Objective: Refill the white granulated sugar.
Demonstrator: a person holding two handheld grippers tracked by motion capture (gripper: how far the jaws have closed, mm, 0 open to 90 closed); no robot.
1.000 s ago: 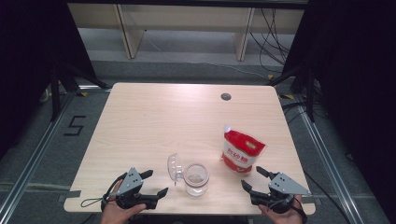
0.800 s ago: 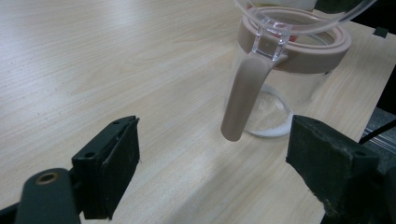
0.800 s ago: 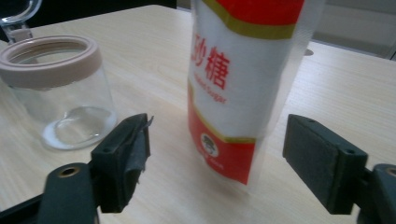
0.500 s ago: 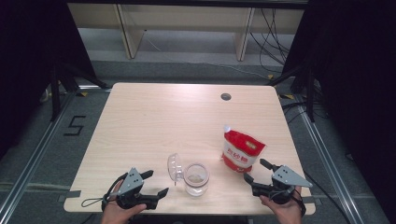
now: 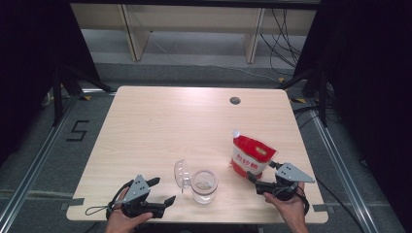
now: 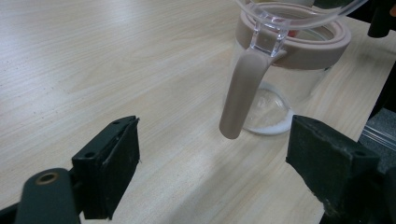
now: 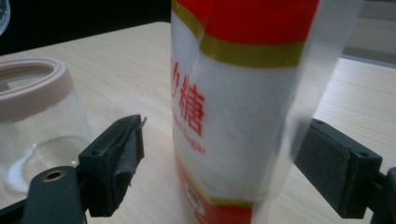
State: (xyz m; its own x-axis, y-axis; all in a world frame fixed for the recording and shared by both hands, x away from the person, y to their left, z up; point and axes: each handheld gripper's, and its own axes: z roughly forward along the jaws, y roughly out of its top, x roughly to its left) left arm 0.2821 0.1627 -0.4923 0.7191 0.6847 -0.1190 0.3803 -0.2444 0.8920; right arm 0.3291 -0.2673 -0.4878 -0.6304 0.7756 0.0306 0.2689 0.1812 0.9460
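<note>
A glass jar (image 5: 204, 185) with a beige rim stands near the table's front edge, its clear hinged lid (image 5: 181, 174) swung open to the left. A little white powder lies in its bottom (image 6: 273, 123), and its beige clasp (image 6: 243, 93) hangs down. My left gripper (image 5: 164, 190) rests open just left of the jar, jaws pointing at it (image 6: 215, 154). An upright red and white sugar bag (image 5: 250, 155) stands right of the jar. My right gripper (image 5: 262, 171) is open, one jaw on each side of the bag's lower part (image 7: 233, 116), without touching it.
The light wooden table (image 5: 170, 126) has a dark cable hole (image 5: 235, 101) at the back right. Both hands sit at its front edge. In the right gripper view the jar (image 7: 37, 116) stands close to the left of the bag.
My right gripper has moved forward and left to the bag, whose base now stands between its open jaws. The left gripper, jar and bag have stayed put.
</note>
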